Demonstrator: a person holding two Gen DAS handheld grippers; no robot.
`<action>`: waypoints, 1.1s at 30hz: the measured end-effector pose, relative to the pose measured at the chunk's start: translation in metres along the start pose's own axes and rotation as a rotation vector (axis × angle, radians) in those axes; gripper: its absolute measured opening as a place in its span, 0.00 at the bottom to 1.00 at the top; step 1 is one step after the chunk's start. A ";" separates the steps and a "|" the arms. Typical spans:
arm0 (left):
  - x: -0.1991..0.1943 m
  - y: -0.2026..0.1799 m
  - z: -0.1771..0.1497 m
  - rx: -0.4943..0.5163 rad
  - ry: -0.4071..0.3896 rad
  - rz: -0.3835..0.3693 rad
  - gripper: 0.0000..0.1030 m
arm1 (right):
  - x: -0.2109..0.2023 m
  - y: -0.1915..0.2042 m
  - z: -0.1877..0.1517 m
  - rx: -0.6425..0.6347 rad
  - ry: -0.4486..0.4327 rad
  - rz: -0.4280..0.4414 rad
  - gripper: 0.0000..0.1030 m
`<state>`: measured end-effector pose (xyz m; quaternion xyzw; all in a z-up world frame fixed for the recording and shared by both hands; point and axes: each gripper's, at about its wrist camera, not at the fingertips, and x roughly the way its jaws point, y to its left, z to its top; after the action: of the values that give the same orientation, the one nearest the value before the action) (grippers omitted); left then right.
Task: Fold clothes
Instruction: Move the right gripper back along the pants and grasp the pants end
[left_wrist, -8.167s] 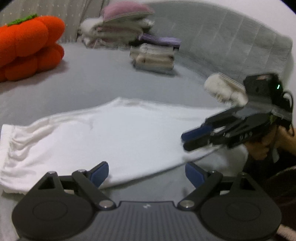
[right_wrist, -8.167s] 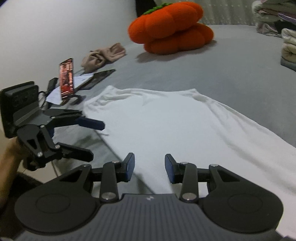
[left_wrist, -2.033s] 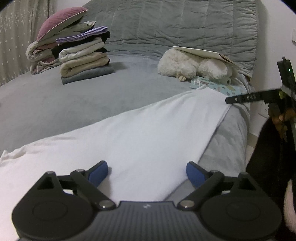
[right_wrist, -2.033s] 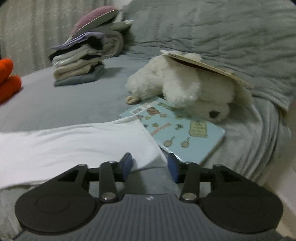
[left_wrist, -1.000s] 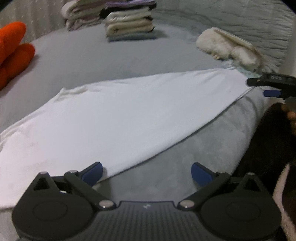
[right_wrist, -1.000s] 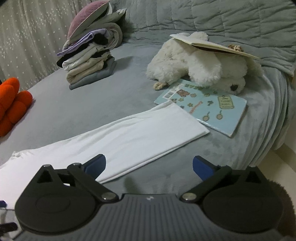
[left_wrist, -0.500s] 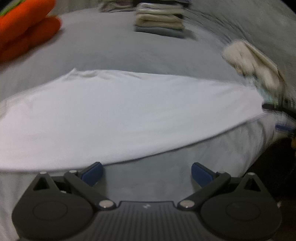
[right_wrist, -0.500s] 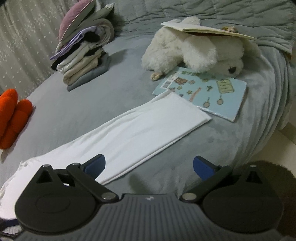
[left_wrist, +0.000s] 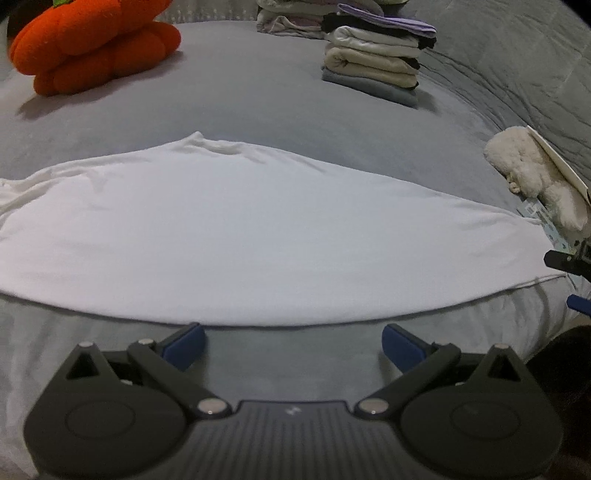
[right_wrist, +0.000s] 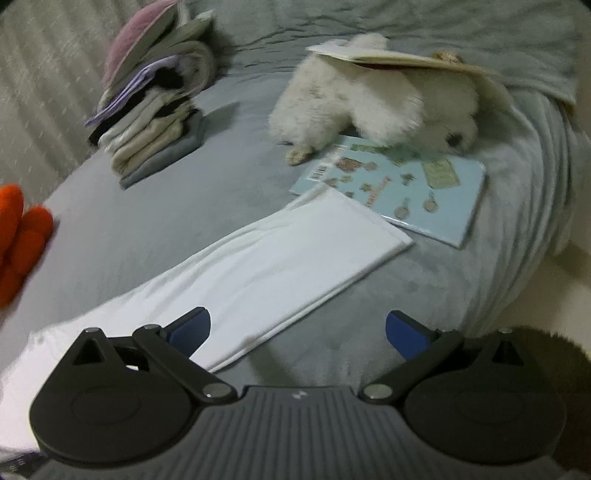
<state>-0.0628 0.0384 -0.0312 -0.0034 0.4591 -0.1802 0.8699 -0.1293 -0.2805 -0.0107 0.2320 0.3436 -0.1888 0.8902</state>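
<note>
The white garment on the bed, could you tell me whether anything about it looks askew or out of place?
The white garment lies flat as a long folded strip, but its far corner overlaps the blue book under the white plush dog. Both grippers, left and right, are open.

Long white folded garment (left_wrist: 258, 236) runs off left edge. Orange plush pumpkin cushion (right_wrist: 18, 236) blurry, cropped in right wrist view. Right gripper (left_wrist: 569, 280) barely peeks in, only 2 fingertips, rest cut off.
</note>
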 end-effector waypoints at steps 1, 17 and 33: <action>-0.001 0.001 0.000 -0.003 -0.004 -0.003 0.99 | -0.001 0.004 -0.001 -0.031 -0.005 -0.003 1.00; 0.001 0.012 0.004 -0.057 -0.016 -0.078 0.99 | 0.006 -0.040 0.009 0.228 -0.094 -0.057 0.84; -0.007 0.006 0.005 0.000 -0.066 -0.074 0.99 | 0.033 0.006 -0.005 -0.083 -0.215 -0.303 0.48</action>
<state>-0.0599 0.0454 -0.0238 -0.0266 0.4297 -0.2121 0.8773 -0.1064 -0.2789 -0.0355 0.1192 0.2848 -0.3302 0.8920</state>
